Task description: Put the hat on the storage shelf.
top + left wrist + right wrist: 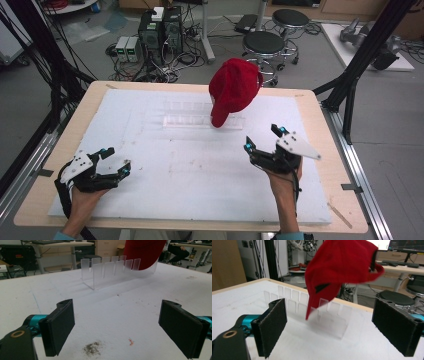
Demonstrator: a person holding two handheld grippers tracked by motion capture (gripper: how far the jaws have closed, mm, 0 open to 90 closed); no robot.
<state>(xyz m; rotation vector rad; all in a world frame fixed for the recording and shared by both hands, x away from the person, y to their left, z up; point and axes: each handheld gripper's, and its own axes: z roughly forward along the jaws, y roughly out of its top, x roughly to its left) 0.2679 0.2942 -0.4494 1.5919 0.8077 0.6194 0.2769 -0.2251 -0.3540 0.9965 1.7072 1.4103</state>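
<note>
Left gripper [113, 161]: rests at about 8 o'clock on the bench [65, 150], fingers [58, 326] spread wide with nothing between them.
Right gripper [264, 138]: at about 4 o'clock, fingers [273, 326] fully apart and empty, clear of the cap.
White pad [190, 165]: bare between the grippers apart from small specks of dirt.
Clear slotted rack [200, 117]: at roughly 12 o'clock, a light acrylic piece standing loose on the pad.
Red baseball cap [231, 90]: perched at the rack's right end, brim pointing down into a slot, crown leaning out above it; no gripper supports it.
Risk, tipping: the crown looks top-heavy, so the cap could likely swing over and drop off the rack.
Risk, rack shift: a nudge from the nearby right gripper would probably slide or topple the rack, cap included.
Risk, shallow seating: if the brim sits barely in the slot, it may slip out.
</note>
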